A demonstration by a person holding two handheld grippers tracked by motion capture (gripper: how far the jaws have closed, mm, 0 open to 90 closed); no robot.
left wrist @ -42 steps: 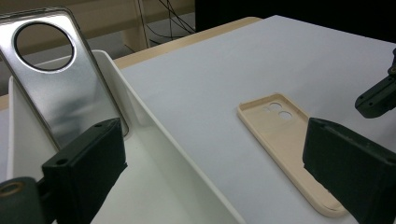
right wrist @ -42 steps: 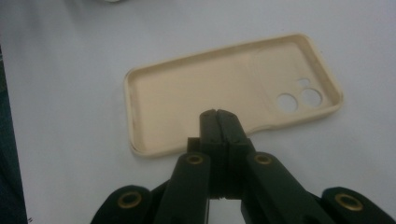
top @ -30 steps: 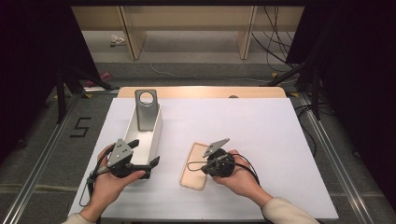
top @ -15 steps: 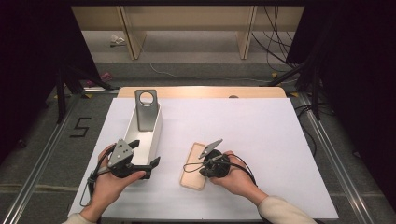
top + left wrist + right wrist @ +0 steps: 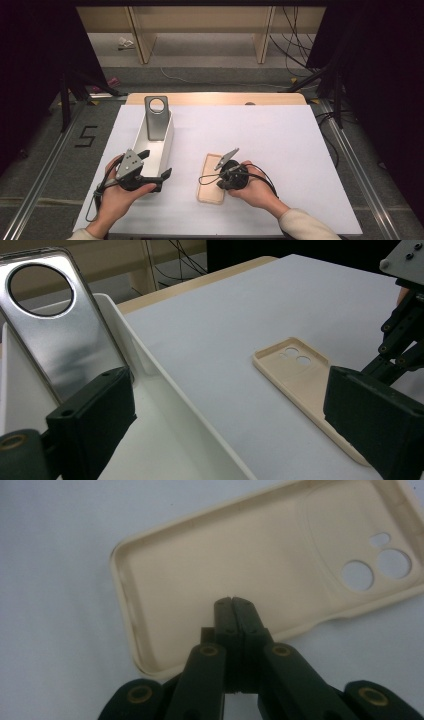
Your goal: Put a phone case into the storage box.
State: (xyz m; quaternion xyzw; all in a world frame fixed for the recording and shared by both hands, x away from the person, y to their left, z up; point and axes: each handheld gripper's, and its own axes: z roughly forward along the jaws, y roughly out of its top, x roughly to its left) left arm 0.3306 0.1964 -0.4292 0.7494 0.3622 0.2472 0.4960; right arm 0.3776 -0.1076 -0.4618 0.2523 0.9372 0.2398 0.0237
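The beige phone case (image 5: 212, 179) is seen lying flat, hollow side up, on the white bench (image 5: 280, 150), at about 5 o'clock from the white tray (image 5: 167, 142). The right claw (image 5: 233, 602) is pressed fully together over the case, gripping nothing. The left claw (image 5: 235, 425) is spread wide across the tray's wall.

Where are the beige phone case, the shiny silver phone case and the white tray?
Beige plastic phone case (image 5: 240, 555), right gripper view: inner floor.
Shiny silver phone case (image 5: 70, 345), left gripper view: flat back below its round hole.
White oblong tray (image 5: 167, 135), high view: right wall.
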